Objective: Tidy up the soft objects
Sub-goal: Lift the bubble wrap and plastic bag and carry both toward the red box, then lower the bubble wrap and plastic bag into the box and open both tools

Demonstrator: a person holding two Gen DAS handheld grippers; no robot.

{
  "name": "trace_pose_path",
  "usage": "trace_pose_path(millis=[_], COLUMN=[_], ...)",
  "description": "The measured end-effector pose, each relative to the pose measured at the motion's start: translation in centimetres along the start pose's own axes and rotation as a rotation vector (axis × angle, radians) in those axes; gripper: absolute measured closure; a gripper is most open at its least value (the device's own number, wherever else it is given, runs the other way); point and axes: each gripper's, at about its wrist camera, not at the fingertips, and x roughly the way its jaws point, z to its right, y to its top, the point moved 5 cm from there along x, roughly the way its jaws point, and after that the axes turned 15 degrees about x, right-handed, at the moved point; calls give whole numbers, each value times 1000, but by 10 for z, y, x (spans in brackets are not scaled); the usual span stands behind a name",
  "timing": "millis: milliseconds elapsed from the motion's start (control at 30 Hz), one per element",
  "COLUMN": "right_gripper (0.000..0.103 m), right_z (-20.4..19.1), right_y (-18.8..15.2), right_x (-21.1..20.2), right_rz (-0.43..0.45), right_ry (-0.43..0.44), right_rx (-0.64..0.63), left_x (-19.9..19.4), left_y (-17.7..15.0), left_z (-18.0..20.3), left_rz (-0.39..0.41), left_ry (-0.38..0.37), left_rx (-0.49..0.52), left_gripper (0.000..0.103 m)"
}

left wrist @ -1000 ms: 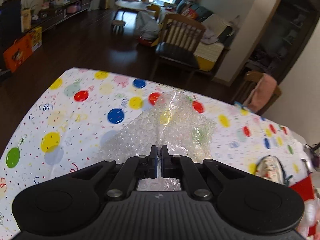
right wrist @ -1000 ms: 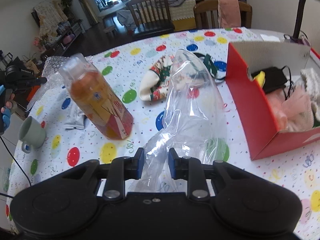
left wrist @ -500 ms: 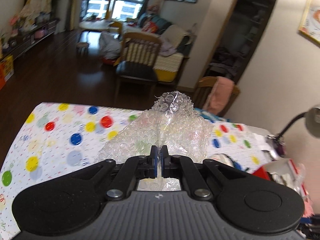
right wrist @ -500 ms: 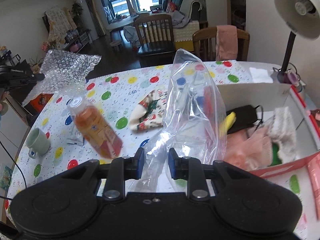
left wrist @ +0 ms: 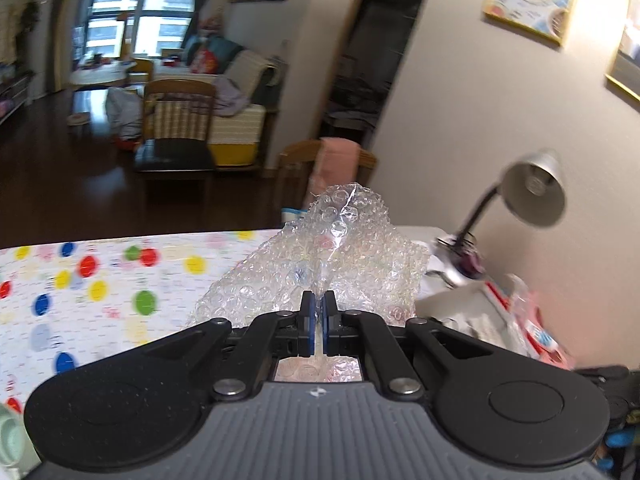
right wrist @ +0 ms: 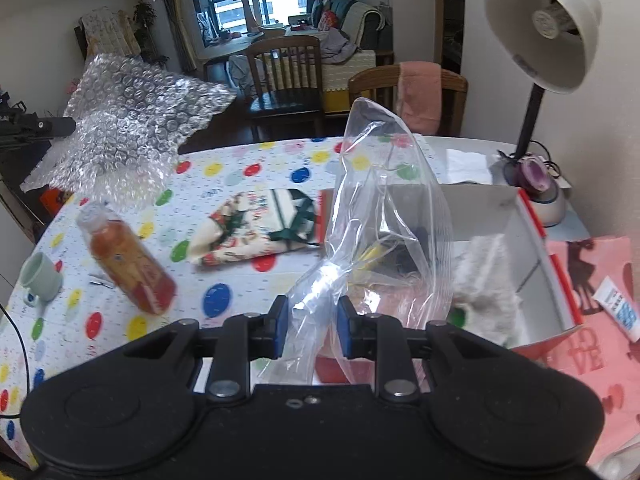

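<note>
Pinching bubble wrap [left wrist: 340, 256], left claw [left wrist: 319, 308] — right claw [right wrist: 312, 320] clamps clear plastic bag [right wrist: 384, 216].

Crumpled bubble wrap [left wrist: 344, 256] held aloft; clear plastic bag [right wrist: 384, 216] upright over red box [right wrist: 556, 280] of soft items.

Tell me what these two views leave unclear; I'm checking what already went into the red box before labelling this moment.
- Red box contents, right wrist view: the clear plastic bag in the right gripper covers them; only a white knit piece shows clearly.
- Same box, left wrist view: motion-blurred and behind the bubble wrap pinched by the left gripper.
- Bottle label, right wrist view: blurred, unreadable.
- Small tube: cut by the right edge.
</note>
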Motion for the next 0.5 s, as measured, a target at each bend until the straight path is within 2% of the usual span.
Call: trace_pose_path(millis=[233, 500], right_gripper=[79, 79], right_z=[47, 98], right_y=[13, 27], right_x=[10, 26], right_rz=[-19, -37], right_ry=[-24, -54], right_rx=[-4, -20], left_x=[39, 94], left_y=[9, 13], left_z=[81, 155], left_rz=[-23, -67], left_ry=[-75, -123], left_rx=[75, 107], left_gripper=[100, 100])
